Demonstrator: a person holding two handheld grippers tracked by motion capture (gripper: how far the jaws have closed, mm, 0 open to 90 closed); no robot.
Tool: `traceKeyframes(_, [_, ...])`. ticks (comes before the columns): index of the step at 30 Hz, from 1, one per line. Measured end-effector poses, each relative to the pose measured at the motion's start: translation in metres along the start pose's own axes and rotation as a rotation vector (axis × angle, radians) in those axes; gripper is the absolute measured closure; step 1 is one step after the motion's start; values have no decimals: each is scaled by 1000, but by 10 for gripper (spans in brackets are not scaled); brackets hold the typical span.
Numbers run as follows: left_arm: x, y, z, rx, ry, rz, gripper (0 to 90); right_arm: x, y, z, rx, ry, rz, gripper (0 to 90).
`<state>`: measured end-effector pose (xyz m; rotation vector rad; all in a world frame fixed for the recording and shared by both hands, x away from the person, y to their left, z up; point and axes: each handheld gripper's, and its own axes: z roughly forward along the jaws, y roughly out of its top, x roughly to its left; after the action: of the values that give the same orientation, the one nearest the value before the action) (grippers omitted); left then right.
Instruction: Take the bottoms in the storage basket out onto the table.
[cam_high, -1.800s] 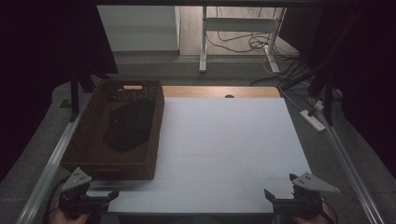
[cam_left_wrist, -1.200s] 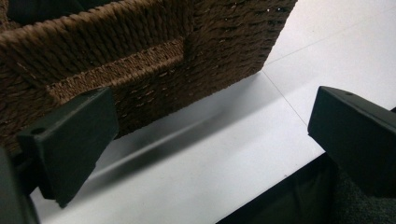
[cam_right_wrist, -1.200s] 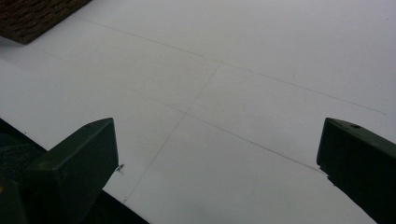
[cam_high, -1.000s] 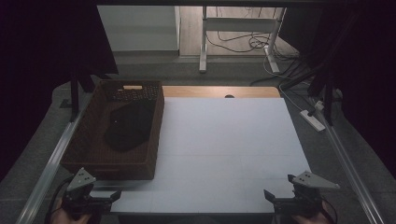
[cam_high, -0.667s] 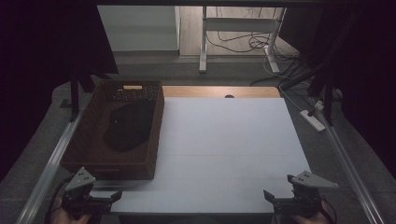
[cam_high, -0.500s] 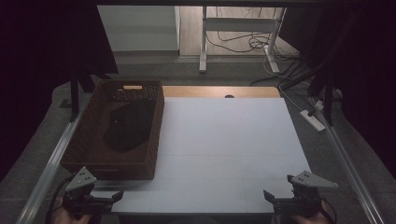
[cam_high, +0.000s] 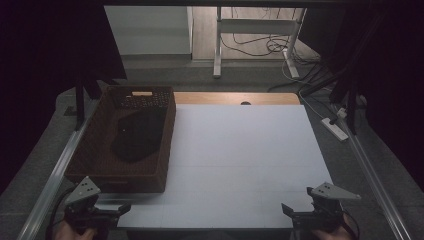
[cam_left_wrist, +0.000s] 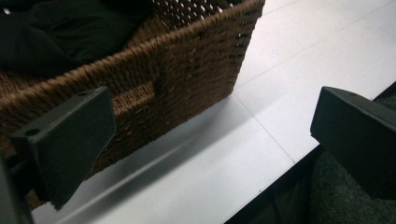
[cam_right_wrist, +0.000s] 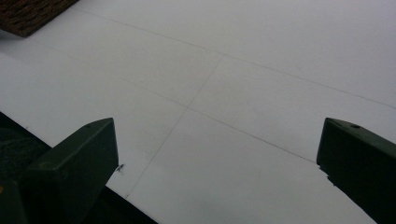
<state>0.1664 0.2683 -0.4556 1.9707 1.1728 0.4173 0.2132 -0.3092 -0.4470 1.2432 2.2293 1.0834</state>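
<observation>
High view: both claws parked at the near edge of the white worktop, left claw at about 7 o'clock, right claw at about 5 o'clock, each wide apart and gripping nothing. Wicker basket at 9 to 10 o'clock on the worktop, just ahead of the left claw and not touched by it. Inside, a dark garment, bunched loosely in the basket's middle. Rest of the worktop bare.

Left gripper view: black jaws spread wide, nothing between them. Near corner of the wicker basket looming at 11 o'clock, close but clear of the jaws; a fold of the dark garment peeking over the rim at upper left. White worktop running away to 2 o'clock.

Right gripper view: jaws likewise held wide, empty. Plain worktop ahead, faint ruled lines crossing it; a sliver of the wicker basket far off at 10 o'clock.

Judging by all this: work barely begun. No reach made, nothing lifted, garment untouched in the basket. Left to do, most likely: going into the basket with the nearer left claw, closing on the cloth, bringing it out onto the bare worktop, with the right claw joining for whatever handling comes after.
</observation>
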Motion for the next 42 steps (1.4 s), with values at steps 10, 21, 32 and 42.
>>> traceKeyframes(10, [-4, 13, -6, -29, 1, 13, 0, 0, 0, 1, 8, -1, 1, 0])
traceKeyframes(21, [4, 23, -3, -20, 11, -4, 1, 0, 1, 2, 14, -1, 6, 0])
traceKeyframes(32, [8, 31, 2, -8, 14, -14, 1, -1, 1, 2, 14, 0, 10, 0])
traceKeyframes(42, [14, 40, 9, 6, 29, -24, 1, -1, 1, 2, 17, 2, 10, 0])
